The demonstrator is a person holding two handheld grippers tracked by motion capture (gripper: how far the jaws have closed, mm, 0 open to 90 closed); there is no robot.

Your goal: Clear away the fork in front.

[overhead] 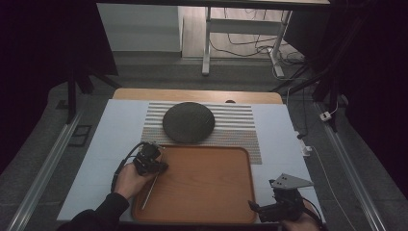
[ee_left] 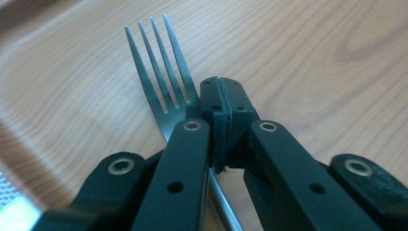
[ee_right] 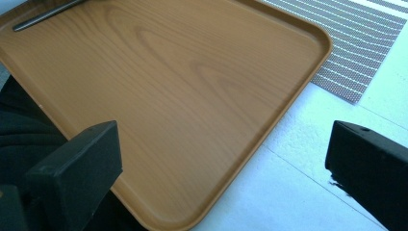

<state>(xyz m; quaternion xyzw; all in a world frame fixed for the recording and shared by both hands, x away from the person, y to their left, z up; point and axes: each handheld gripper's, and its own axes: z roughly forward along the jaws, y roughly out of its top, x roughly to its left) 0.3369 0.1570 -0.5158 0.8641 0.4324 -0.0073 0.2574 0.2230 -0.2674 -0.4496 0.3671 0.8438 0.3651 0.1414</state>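
A steel fork (ee_left: 159,72) lies flat on the wooden tray (ee_left: 298,53), tines pointing away from the camera. My left gripper (ee_left: 223,96) is shut pad to pad right over the fork's neck, and the handle (ee_left: 223,207) runs out beneath the jaws. From above, the left gripper (overhead: 153,161) sits at the tray's far left corner, with the fork handle (overhead: 150,188) along the left rim. My right gripper (overhead: 255,208) stands open at the tray's near right corner with nothing between its jaws. In the right gripper view its open jaws (ee_right: 221,163) frame the tray (ee_right: 192,86).
A dark round plate (overhead: 188,122) rests on a striped placemat (overhead: 240,126) behind the tray (overhead: 207,187). The placemat corner (ee_right: 356,43) shows past the tray's rim. A white table surface (overhead: 115,139) surrounds them. The fork handle (ee_right: 43,14) lies at the tray's far side.
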